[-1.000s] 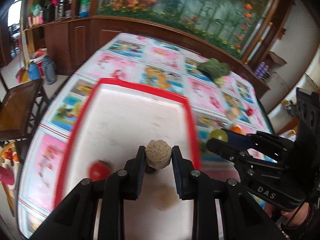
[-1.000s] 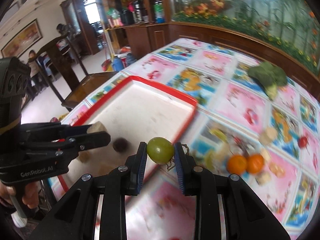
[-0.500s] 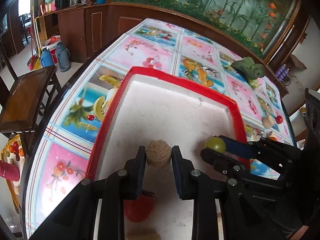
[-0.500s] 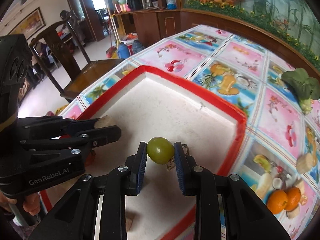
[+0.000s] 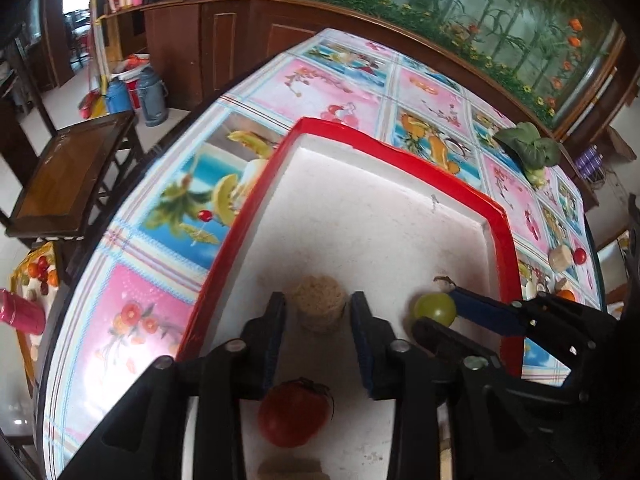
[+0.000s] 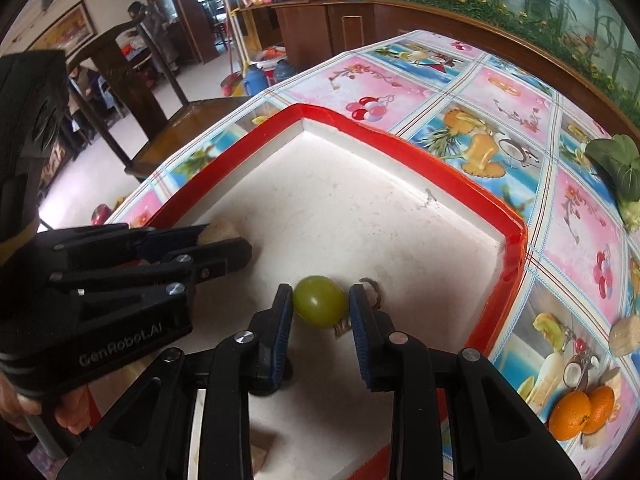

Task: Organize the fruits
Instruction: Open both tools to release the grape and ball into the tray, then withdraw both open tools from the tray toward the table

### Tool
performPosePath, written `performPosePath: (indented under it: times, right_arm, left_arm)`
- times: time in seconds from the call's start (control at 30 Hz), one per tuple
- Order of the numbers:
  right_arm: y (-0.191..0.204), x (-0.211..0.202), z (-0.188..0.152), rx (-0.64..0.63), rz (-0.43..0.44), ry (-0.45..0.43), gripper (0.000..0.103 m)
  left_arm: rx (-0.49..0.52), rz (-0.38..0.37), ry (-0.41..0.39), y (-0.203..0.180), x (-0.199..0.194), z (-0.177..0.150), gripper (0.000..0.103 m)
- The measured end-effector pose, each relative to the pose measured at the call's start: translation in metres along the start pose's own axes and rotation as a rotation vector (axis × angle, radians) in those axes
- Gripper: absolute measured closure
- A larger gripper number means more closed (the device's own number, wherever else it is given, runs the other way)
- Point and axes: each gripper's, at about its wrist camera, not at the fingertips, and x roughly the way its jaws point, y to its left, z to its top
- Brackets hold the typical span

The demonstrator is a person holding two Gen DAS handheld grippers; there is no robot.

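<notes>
A white tray with a red rim (image 5: 394,152) (image 6: 404,142) lies on the patterned table. My left gripper (image 5: 319,314) stands over the tray floor with its jaws slightly parted around a tan round fruit (image 5: 319,307); small gaps show on both sides. A red tomato (image 5: 294,414) lies in the tray below it. My right gripper (image 6: 320,307) is shut on a green grape (image 6: 320,306) (image 5: 435,307), low over the tray. The left gripper also shows in the right wrist view (image 6: 224,246).
Two oranges (image 6: 582,412), a tan piece (image 6: 622,336) and a cherry tomato (image 5: 579,256) lie on the table right of the tray. A green leafy vegetable (image 5: 528,148) lies farther back. A wooden chair (image 5: 68,184) stands left of the table. A tan piece (image 5: 290,470) lies in the tray.
Both grippers have moved forward over the tray and lowered toward its floor. The left jaws have parted a little from the tan fruit. The grape stays held.
</notes>
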Motion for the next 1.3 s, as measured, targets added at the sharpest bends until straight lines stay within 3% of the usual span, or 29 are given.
performPosePath:
  times: [0.1, 0.47, 0.83, 1.07, 1.17, 1.2, 1.23, 1.3]
  right_arm:
    - [0.001, -0.007, -0.007, -0.031, -0.017, -0.006, 0.071]
    - [-0.005, -0.049, -0.033, -0.057, -0.001, -0.046, 0.071]
    - [-0.044, -0.1, -0.082, 0.015, -0.009, -0.059, 0.068]
    - [-0.09, -0.122, -0.121, 0.108, -0.114, -0.044, 0.065]
    - [-0.11, -0.133, -0.134, 0.141, -0.17, -0.044, 0.053]
    - [-0.115, -0.136, -0.138, 0.148, -0.189, -0.037, 0.037]
    - [-0.122, -0.139, -0.142, 0.158, -0.212, -0.031, 0.032]
    - [-0.132, -0.145, -0.149, 0.164, -0.238, -0.031, 0.032]
  left_arm:
    - [-0.01, 0.034, -0.011, -0.002, -0.007, -0.003, 0.046]
    - [-0.04, 0.058, -0.053, -0.027, -0.039, -0.021, 0.039]
    - [0.05, -0.021, -0.072, -0.111, -0.062, -0.058, 0.029]
    - [0.128, -0.078, -0.059, -0.168, -0.058, -0.074, 0.028]
    - [0.144, -0.09, -0.053, -0.185, -0.055, -0.077, 0.028]
    - [0.147, -0.094, -0.051, -0.19, -0.054, -0.079, 0.028]
    - [0.15, -0.099, -0.047, -0.194, -0.054, -0.08, 0.028]
    - [0.154, -0.103, -0.039, -0.202, -0.051, -0.082, 0.028]
